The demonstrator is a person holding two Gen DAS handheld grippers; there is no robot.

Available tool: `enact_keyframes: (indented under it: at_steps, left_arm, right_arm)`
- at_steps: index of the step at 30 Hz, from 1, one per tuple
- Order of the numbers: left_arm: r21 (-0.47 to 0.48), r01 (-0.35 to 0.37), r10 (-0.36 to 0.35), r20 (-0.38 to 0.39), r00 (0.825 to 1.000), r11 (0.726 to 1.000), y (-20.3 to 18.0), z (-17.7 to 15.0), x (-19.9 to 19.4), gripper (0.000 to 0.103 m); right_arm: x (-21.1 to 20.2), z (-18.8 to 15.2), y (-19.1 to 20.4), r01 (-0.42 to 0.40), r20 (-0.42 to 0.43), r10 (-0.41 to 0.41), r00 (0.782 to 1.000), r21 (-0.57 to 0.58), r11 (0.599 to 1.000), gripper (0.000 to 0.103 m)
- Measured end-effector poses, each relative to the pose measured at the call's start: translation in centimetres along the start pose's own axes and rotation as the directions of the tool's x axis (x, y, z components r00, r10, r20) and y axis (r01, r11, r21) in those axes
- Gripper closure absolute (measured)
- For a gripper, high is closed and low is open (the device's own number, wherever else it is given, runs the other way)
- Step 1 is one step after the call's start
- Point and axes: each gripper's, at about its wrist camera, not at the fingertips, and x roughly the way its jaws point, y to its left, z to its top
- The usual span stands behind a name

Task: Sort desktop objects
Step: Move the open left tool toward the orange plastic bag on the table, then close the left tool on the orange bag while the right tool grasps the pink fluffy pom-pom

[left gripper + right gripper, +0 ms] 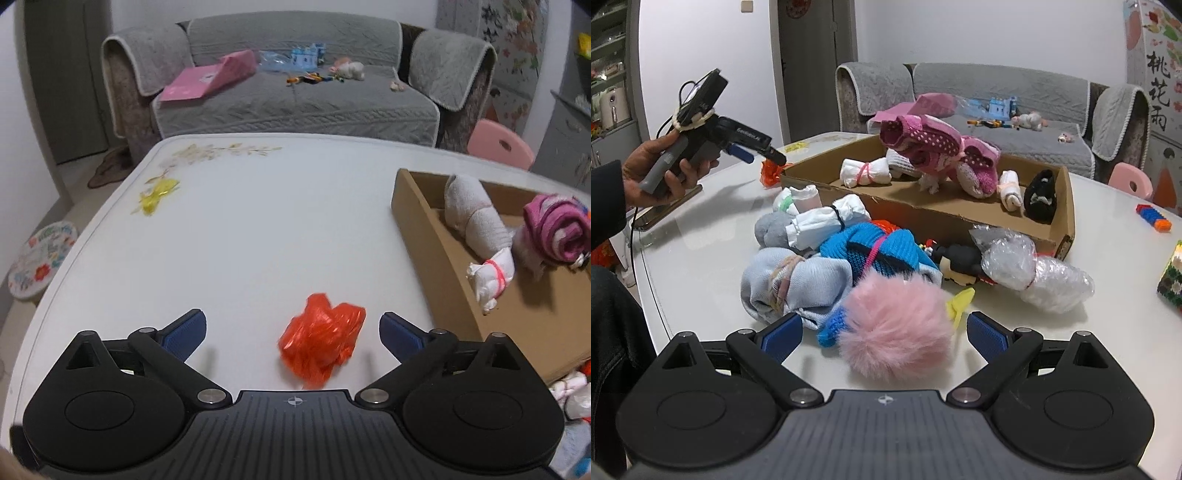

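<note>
On the white table (258, 229) a crumpled orange plastic bag (321, 343) lies between the blue pads of my left gripper (293, 332), which stands wide open and apart from it. The right wrist view shows that left gripper (761, 153) in a person's hand, tilted down over the orange bag (770, 171) by the cardboard box's left corner. My right gripper (885, 338) is open too. Between its fingers sits the pink pompom (895, 328) of a blue knitted hat (875, 247), untouched by the pads. The cardboard box (923, 210) holds rolled socks and pink knitwear (934, 144).
In front of the box lies a pile of bundled cloths, with a bubble-wrap bundle (1034, 269) on the right. A yellow plastic scrap (159, 194) lies far left on the table. Toy blocks (1154, 217) sit at the right edge. A grey sofa (295, 96) stands behind, beside a pink stool (500, 146).
</note>
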Motion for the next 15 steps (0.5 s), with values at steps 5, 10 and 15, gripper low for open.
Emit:
enact_keyframes:
  at_steps: [5, 10, 15]
  left_arm:
    - [0.053, 0.012, -0.011, -0.021, 1.0, 0.999, -0.9, 0.0, 1.8, 0.002]
    - [0.087, 0.019, -0.016, -0.041, 0.999, 0.996, -1.5, -0.5, 3.1, 0.01]
    - [0.073, 0.067, -0.065, -0.029, 0.997, 0.995, -1.5, -0.5, 2.8, 0.037]
  right_arm:
    - [0.0, -0.3, 0.0, 0.006, -0.014, -0.006, 1.0, -0.018, 1.0, 0.008]
    - [0.3, -0.3, -0.1, 0.008, -0.012, -0.008, 1.0, -0.02, 1.0, 0.008]
    - [0.5, -0.1, -0.4, -0.003, -0.007, 0.003, 1.0, 0.0, 1.0, 0.02]
